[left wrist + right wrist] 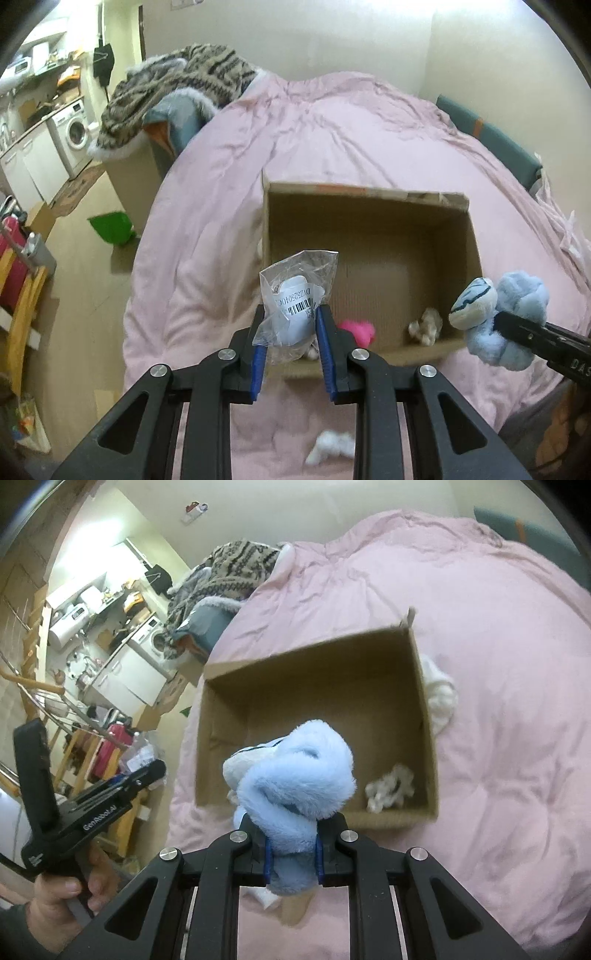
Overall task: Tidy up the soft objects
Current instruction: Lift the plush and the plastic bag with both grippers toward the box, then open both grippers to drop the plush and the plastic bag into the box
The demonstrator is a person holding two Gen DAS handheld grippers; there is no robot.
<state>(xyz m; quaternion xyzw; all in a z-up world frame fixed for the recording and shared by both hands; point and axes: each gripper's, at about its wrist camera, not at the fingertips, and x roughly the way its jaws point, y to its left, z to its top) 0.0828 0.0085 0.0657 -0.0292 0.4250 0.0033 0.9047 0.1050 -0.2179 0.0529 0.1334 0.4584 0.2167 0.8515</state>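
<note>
Left gripper [290, 325] pinches bagged toy [295, 306]; right gripper [293, 836] clamps blue plush [295, 786].

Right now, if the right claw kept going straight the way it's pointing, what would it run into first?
Probably the cardboard box. The right claw, shut on the blue plush toy, points down toward its open inside, likely the near wall or floor, though depth is unclear.

The bed [332, 122] is covered by a pink duvet [498, 664]; a cardboard box [369, 225] and white fluff [328, 448] are laid on it.
</note>
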